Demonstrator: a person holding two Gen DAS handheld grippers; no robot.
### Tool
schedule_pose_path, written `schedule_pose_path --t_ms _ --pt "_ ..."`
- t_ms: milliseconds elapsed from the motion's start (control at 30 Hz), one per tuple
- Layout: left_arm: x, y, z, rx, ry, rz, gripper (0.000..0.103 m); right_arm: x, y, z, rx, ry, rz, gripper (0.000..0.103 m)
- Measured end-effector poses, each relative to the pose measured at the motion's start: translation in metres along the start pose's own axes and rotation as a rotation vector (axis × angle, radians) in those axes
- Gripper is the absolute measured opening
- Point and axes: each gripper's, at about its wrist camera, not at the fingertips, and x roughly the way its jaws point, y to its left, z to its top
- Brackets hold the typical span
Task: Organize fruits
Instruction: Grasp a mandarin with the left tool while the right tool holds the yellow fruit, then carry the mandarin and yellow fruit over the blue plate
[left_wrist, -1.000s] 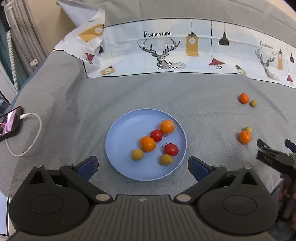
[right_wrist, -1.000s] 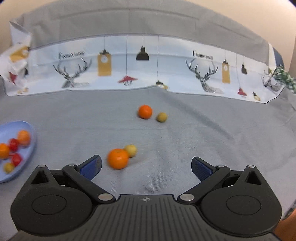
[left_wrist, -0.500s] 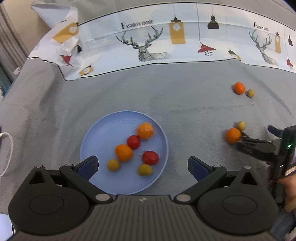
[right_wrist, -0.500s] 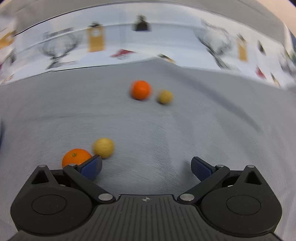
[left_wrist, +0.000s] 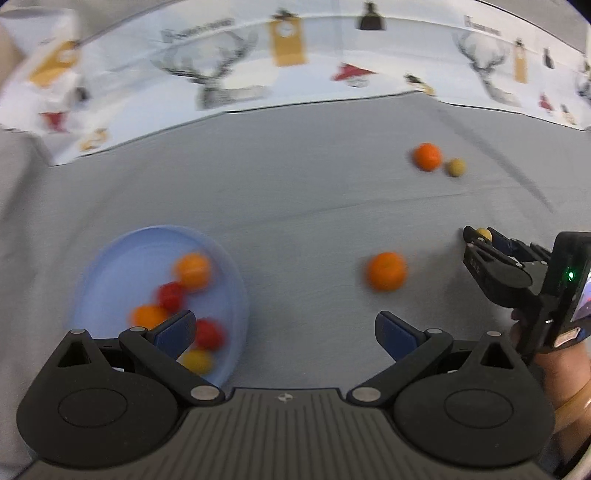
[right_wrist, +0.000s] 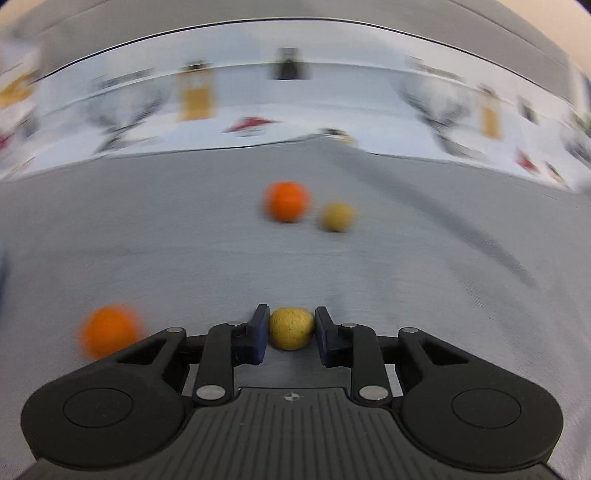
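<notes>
My right gripper (right_wrist: 291, 330) is shut on a small yellow fruit (right_wrist: 291, 328) that rests on the grey cloth; the same gripper (left_wrist: 480, 236) shows at the right of the left wrist view with the yellow fruit (left_wrist: 483, 233) at its tips. An orange (right_wrist: 109, 330) lies just left of it, also seen as the orange (left_wrist: 386, 271) ahead of my open left gripper (left_wrist: 284, 326), which holds nothing. A blue plate (left_wrist: 110, 258) with several red, orange and yellow fruits sits at the left. Farther back lie another orange (right_wrist: 286, 201) and a yellowish fruit (right_wrist: 338, 217).
A white printed cloth (left_wrist: 295, 66) with deer and lamp pictures runs along the back of the grey surface (left_wrist: 295, 206). A person's hand (left_wrist: 554, 365) holds the right gripper at the lower right edge.
My right gripper moved forward and down, then shut on the small yellow fruit. My left gripper shifted right, so the plate slid to the left of its view and the loose orange came nearer.
</notes>
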Motion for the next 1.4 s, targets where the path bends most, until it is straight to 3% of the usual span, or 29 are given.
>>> schedule_pose_path --t_ms 100,233,367,433,467,500,667,867,1033,1267,1400 --pt "0.027 -0.025 0.015 0.041 0.017 -0.083 0.103 0.006 -0.026 0.002 0.106 0.008 -0.102 0.027" --pt "0.069 -0.053 0.030 0.087 0.072 -0.104 0.103 0.011 -0.048 -0.001 0.208 0.019 -0.102 0.028" --pt "0.096 -0.064 0.037 0.088 0.121 -0.102 0.102 0.016 -0.046 -0.002 0.201 0.016 -0.109 0.028" --pt "0.100 -0.064 0.037 0.087 0.122 -0.108 0.085 0.017 -0.046 -0.002 0.202 0.014 -0.109 0.028" --pt "0.100 -0.065 0.036 0.092 0.112 -0.112 0.049 0.018 -0.046 -0.002 0.204 0.013 -0.110 0.028" --pt "0.102 -0.067 0.035 0.117 0.117 -0.119 0.040 0.019 -0.045 -0.001 0.202 0.012 -0.112 0.028" --pt "0.094 -0.068 0.030 0.154 0.087 -0.054 0.039 0.016 -0.044 -0.004 0.193 0.003 -0.123 0.028" --pt "0.028 -0.034 0.014 0.097 0.020 -0.048 0.040 0.003 -0.050 -0.002 0.236 -0.053 -0.115 0.027" --pt "-0.052 0.015 -0.024 0.051 -0.066 -0.025 0.040 -0.047 -0.035 -0.001 0.213 -0.074 -0.098 0.027" --pt "-0.133 0.085 -0.101 -0.033 -0.110 0.085 0.040 -0.182 0.023 -0.021 0.152 -0.070 0.214 0.028" --pt "-0.164 0.120 -0.140 -0.099 -0.140 0.095 0.040 -0.246 0.063 -0.031 0.077 -0.047 0.359 0.028"
